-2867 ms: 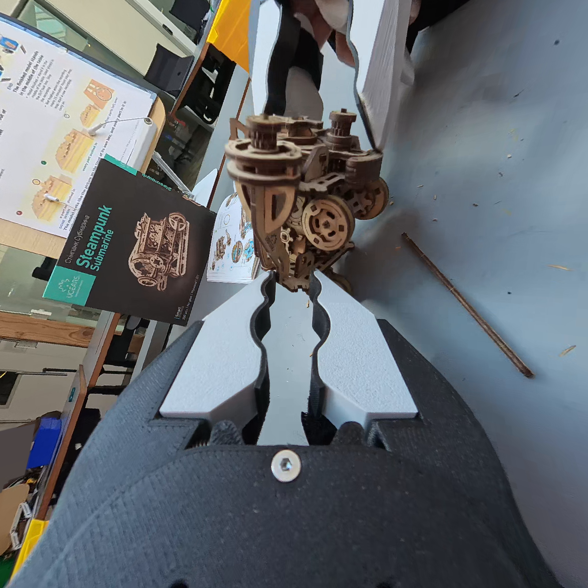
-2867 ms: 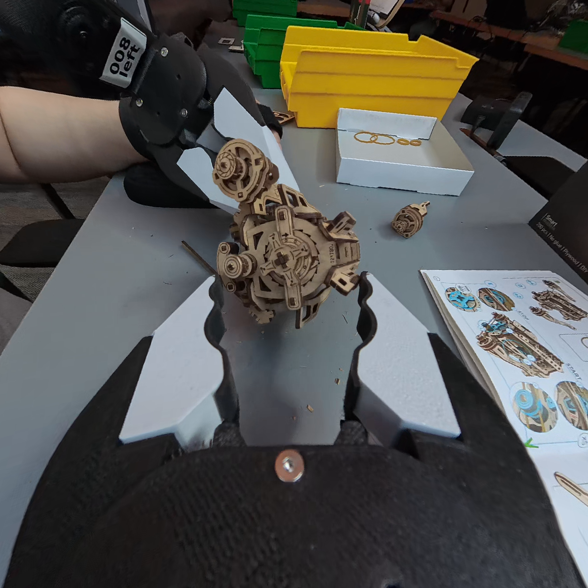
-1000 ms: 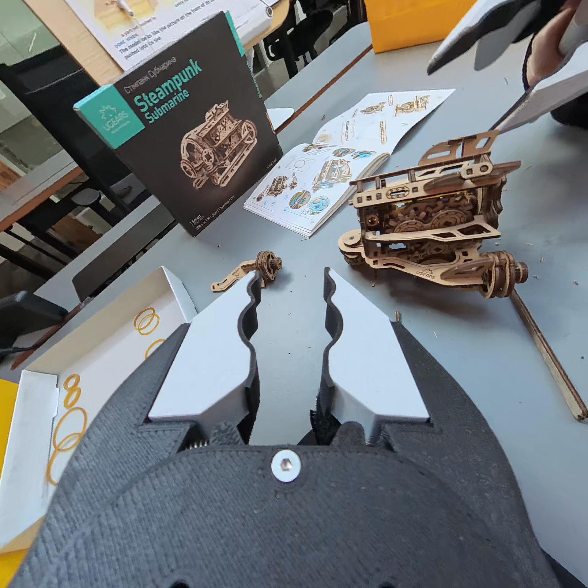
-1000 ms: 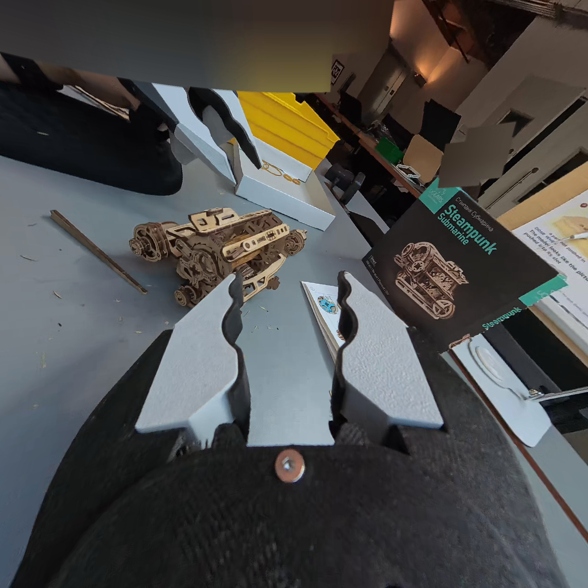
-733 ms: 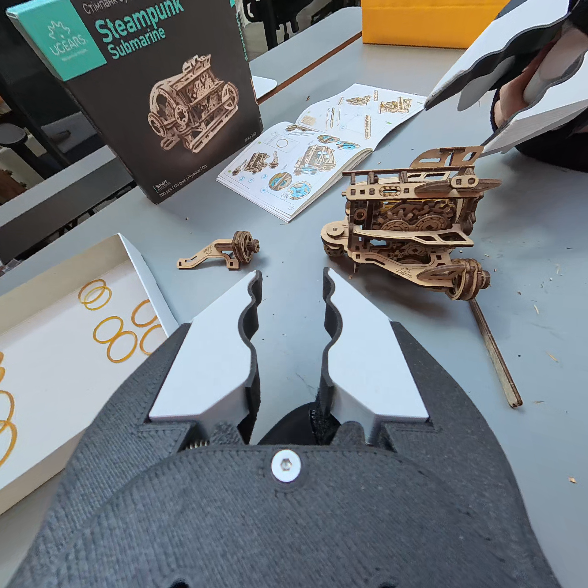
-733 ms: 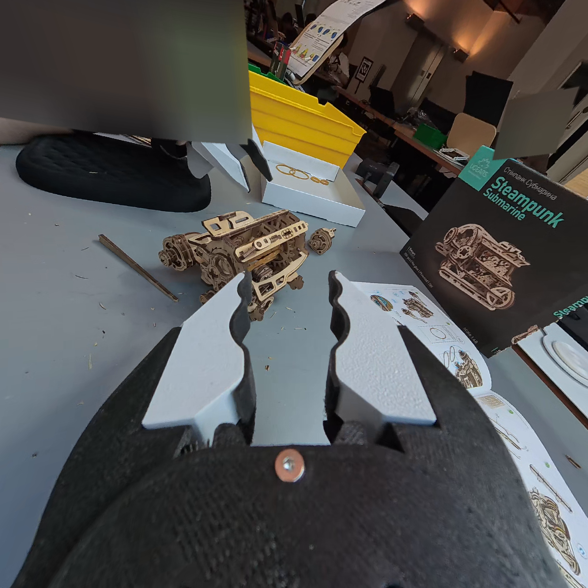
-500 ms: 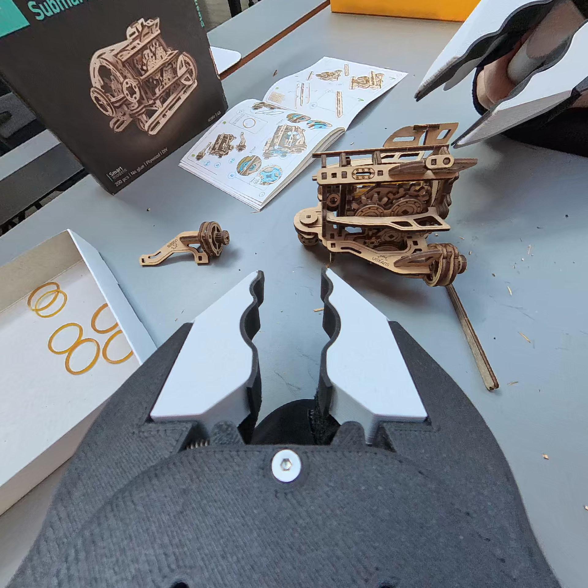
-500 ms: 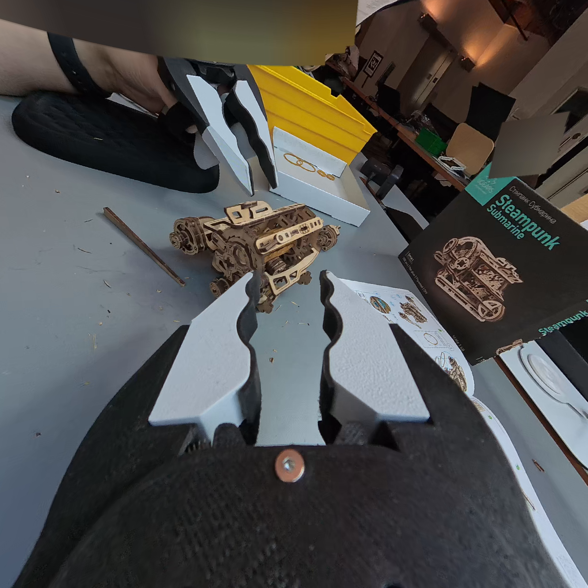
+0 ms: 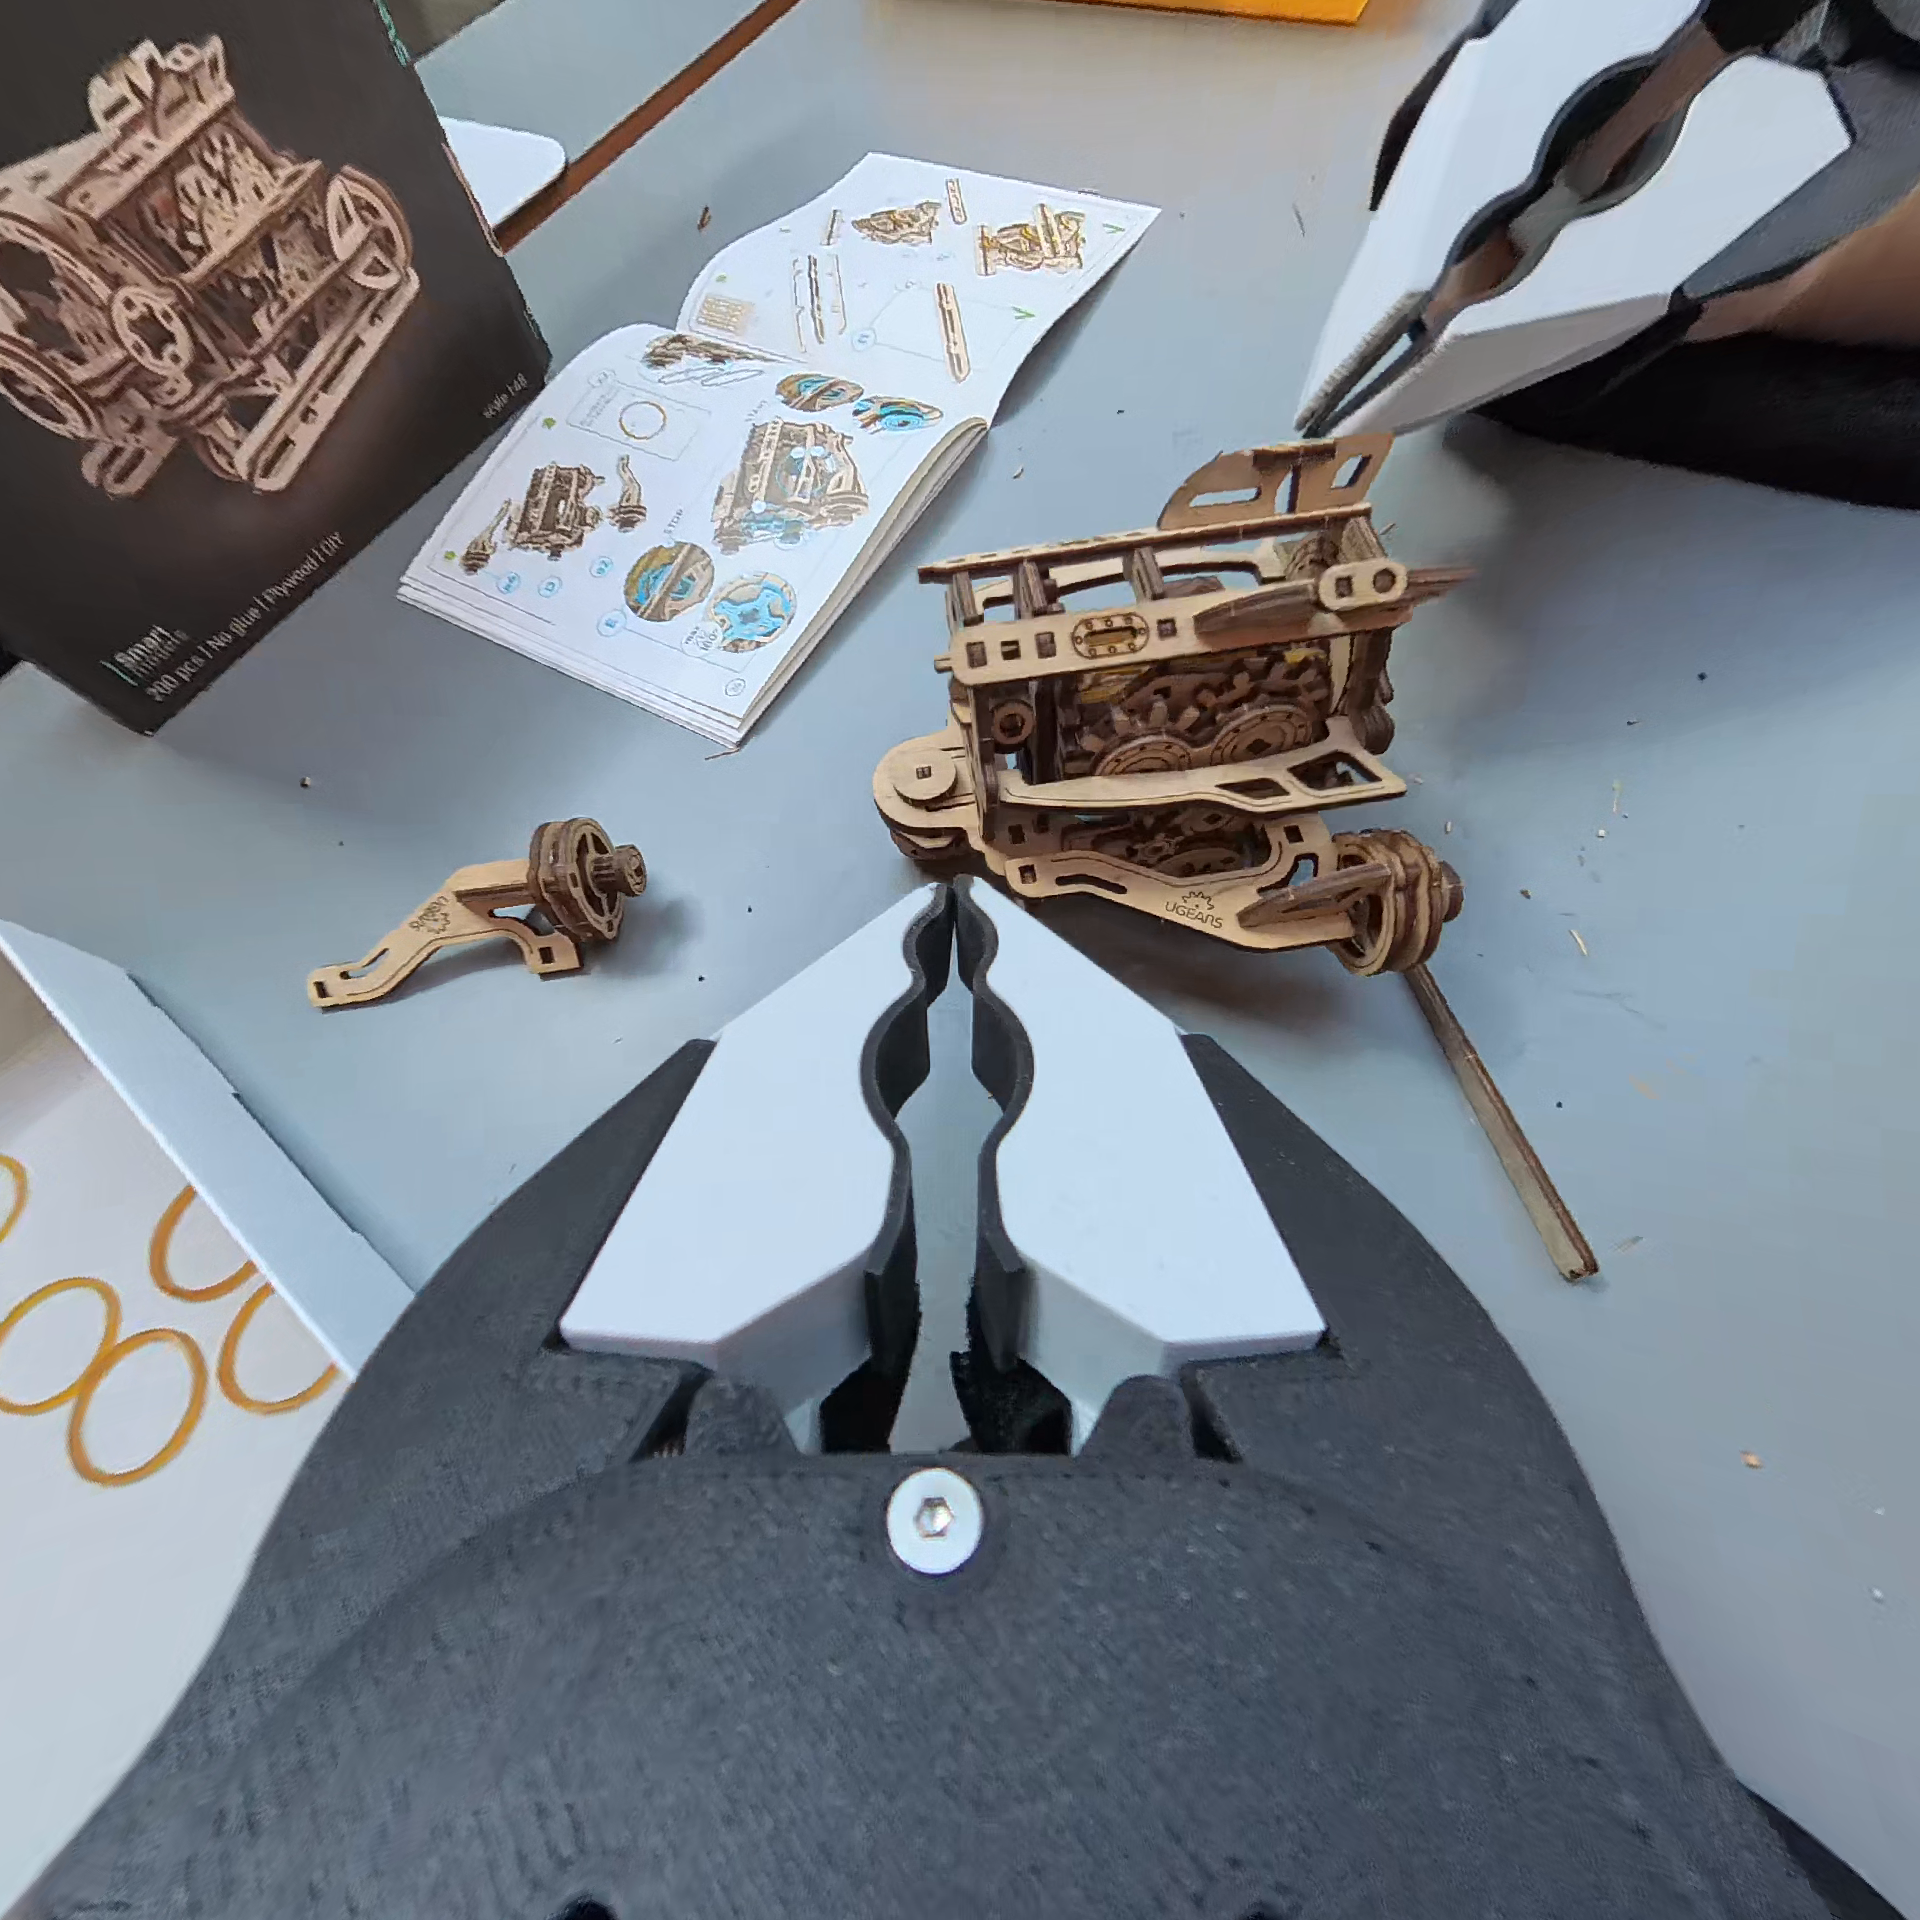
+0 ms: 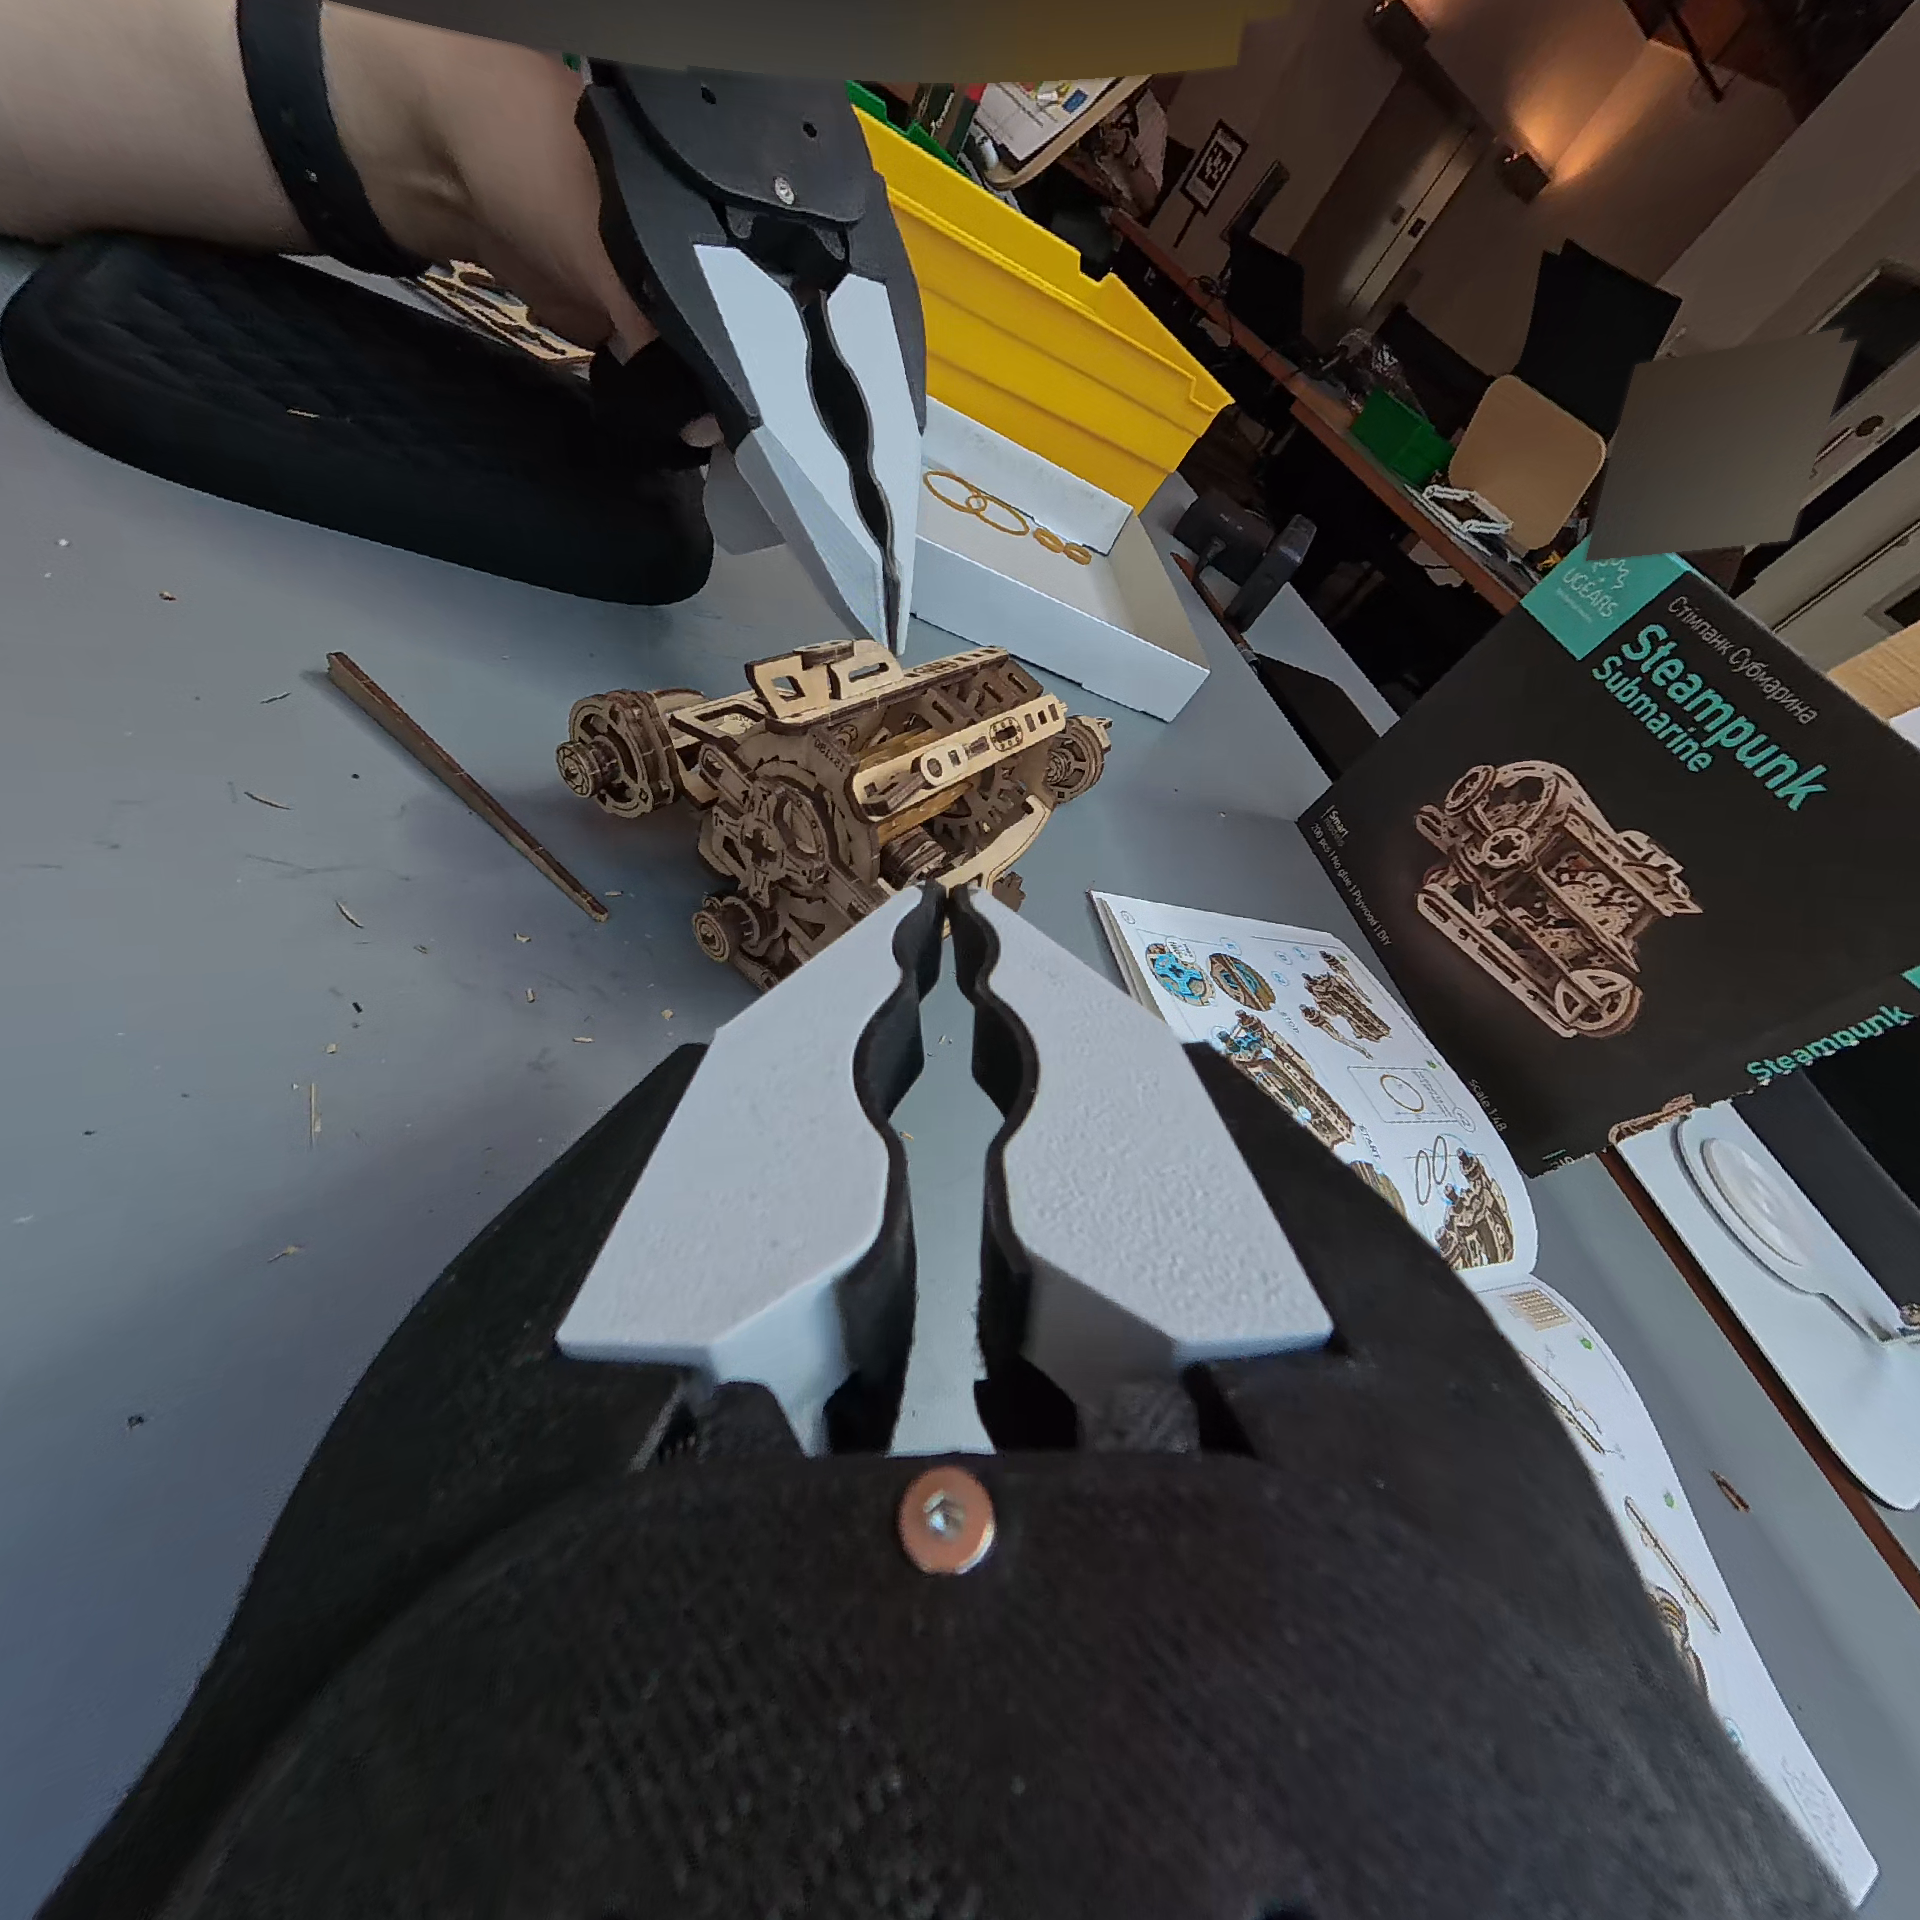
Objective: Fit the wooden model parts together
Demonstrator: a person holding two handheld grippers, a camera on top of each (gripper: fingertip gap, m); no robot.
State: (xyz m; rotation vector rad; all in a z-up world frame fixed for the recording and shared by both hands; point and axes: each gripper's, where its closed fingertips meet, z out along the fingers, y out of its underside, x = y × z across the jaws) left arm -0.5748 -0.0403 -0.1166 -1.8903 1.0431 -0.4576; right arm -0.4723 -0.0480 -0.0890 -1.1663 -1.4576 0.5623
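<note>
The assembled wooden model point(image 9: 1164, 748) lies on the grey table point(image 9: 1662, 935), free of both grippers; it also shows in the right wrist view point(image 10: 831, 790). A small loose wooden part with a wheel and arm point(image 9: 499, 914) lies to its left. My left gripper point(image 9: 954, 902) is shut with nothing between its pads, just short of the model's near edge. My right gripper point(image 10: 945, 900) is shut on nothing, close to the model's other side. Each gripper shows in the other's view, hovering above the model: the left point(image 10: 891, 623) and the right point(image 9: 1325, 410).
A thin wooden stick point(image 9: 1496, 1122) lies beside the model. An open instruction booklet point(image 9: 748, 468) and the black kit box point(image 9: 208, 343) are beyond. A white tray with rubber bands point(image 10: 1039, 582), yellow bins point(image 10: 1039, 343) and a black pad point(image 10: 343, 436) are near the left arm.
Both grippers' pads came together on air over the last half second. The model, held up earlier, now lies on the table; both grippers shifted closer over it.
</note>
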